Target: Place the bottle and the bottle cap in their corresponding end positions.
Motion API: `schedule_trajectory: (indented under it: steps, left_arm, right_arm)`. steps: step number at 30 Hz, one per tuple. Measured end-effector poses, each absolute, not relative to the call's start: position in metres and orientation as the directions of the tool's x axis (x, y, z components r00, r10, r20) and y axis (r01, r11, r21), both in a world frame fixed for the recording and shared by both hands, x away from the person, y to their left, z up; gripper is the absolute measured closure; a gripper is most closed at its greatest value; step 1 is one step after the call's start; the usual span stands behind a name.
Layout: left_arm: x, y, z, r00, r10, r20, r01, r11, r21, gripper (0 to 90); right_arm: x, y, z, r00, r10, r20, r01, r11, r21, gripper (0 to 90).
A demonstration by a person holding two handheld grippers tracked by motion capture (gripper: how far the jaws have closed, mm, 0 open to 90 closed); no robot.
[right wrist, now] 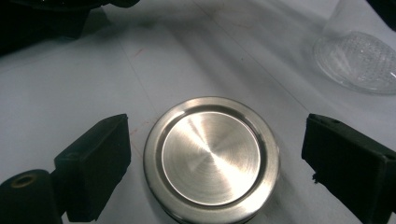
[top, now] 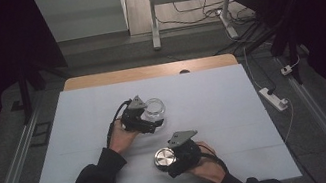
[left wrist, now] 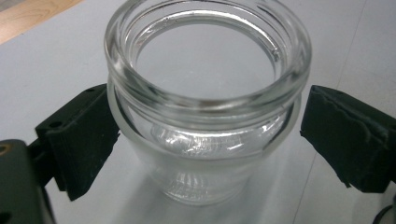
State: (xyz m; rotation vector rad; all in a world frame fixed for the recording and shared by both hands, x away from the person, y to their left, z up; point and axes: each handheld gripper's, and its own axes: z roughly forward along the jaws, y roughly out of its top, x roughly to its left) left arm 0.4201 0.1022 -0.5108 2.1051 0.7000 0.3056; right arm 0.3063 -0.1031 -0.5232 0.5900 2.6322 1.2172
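Note:
An empty clear glass jar (top: 156,108) stands upright on the white table cover (top: 225,111), its mouth uncovered. My left gripper (top: 151,119) is open around the jar (left wrist: 205,121): the left pad (left wrist: 79,140) is at the glass, and the right pad (left wrist: 345,135) stands off with a gap. A round brushed-metal lid (top: 164,159) lies flat nearer the front. My right gripper (top: 171,161) is open astride the lid (right wrist: 212,158), with its pads (right wrist: 93,163) clear of the rim on both sides.
In the right gripper view the jar's base (right wrist: 359,60) shows at the upper right and the left gripper (right wrist: 46,18) at the upper left. A wooden table edge (top: 147,71) runs along the back. A power strip (top: 274,98) lies on the floor to the right.

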Motion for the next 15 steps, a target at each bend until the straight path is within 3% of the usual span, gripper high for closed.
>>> schedule_trajectory:
  steps: [15]
  left_arm:
    - [0.408,0.118,-0.5,0.805,0.585,-0.096,0.407,-0.428,0.807,0.4]
  right_arm:
    - [0.303,-0.111,-0.512,-0.9,0.436,-0.006,0.272,0.57,0.775,6.2]
